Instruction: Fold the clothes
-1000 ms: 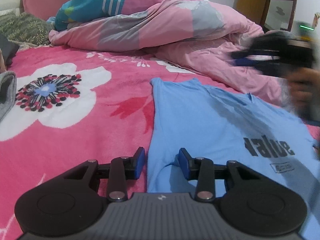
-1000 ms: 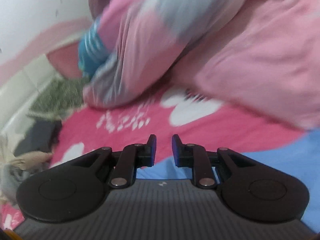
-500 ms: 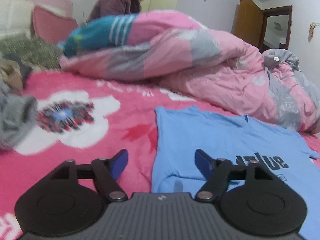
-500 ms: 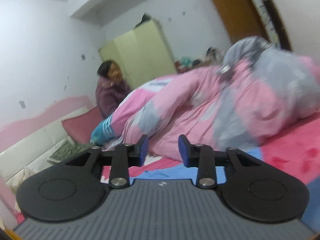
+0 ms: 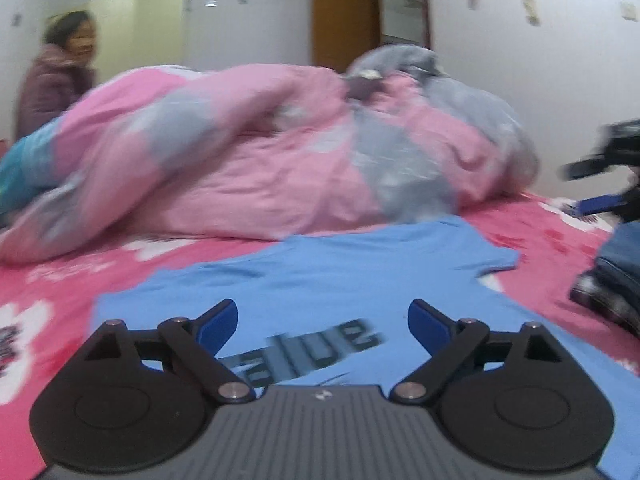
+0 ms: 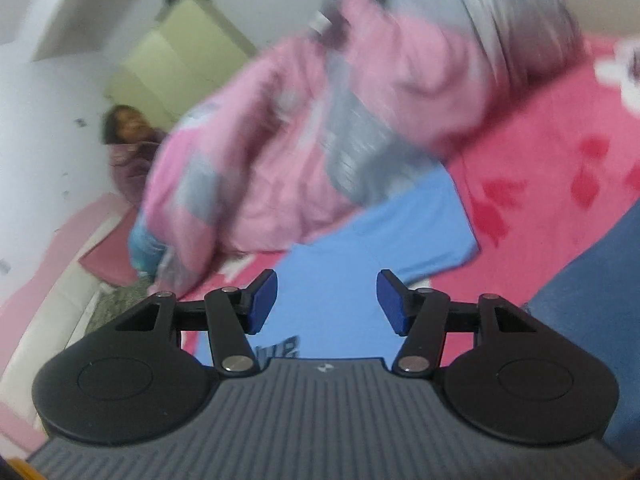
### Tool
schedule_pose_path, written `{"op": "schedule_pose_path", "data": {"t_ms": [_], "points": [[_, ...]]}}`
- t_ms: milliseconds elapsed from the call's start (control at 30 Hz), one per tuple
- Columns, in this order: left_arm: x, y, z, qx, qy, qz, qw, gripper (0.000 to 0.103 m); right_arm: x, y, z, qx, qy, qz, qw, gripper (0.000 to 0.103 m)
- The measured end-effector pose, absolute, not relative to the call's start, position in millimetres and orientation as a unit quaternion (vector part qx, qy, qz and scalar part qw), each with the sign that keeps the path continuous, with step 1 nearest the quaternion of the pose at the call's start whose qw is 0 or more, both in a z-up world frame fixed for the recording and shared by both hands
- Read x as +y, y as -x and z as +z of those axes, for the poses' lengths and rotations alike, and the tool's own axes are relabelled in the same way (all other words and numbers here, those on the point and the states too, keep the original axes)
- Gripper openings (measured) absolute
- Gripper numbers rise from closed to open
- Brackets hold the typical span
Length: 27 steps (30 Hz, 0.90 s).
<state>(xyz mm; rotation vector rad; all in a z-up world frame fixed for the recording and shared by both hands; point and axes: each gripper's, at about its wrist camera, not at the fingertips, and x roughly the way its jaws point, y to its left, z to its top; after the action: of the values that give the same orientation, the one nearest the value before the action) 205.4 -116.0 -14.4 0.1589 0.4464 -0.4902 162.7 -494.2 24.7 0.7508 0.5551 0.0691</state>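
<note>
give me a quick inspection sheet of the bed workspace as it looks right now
surface: pink bedspread with white flower print, covering the bed.
job's things: light blue t-shirt with dark lettering lies spread flat, print up, not yet folded; one short sleeve sticks out to the side.
clutter: bunched pink and grey quilt heaped behind the shirt; dark blue folded garment at the right edge.
grippers: left gripper open, empty, above the lettering; right gripper open, empty, above the shirt.
cables: nothing seen.
surroundings: person in a purple jacket at the far side, pale green wardrobe, brown wooden door, white walls.
</note>
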Motion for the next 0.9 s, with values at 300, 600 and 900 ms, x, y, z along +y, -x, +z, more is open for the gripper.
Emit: {"op": "schedule_pose_path", "data": {"t_ms": [300,600,900], "points": [[-170.8,-240.5,-67.4,0.310,-0.069,-0.256,0.913,0.051,-500.6,-284.2,-69.4,0.361,-0.363,-0.128,0.849,0.059],[-168.1,-276.8,-63.3,0.332,-0.030,-0.268,0.904,0.041,-505.4,-286.4,-86.7,0.318,-0.361,-0.135,0.866,0.018],[-252.5,-347.5,-22.4,0.334,-0.009,-0.343,0.878,0.052,-476.6,-279.3,-76.3,0.254,-0.267,-0.059,0.928,0.008]]}}
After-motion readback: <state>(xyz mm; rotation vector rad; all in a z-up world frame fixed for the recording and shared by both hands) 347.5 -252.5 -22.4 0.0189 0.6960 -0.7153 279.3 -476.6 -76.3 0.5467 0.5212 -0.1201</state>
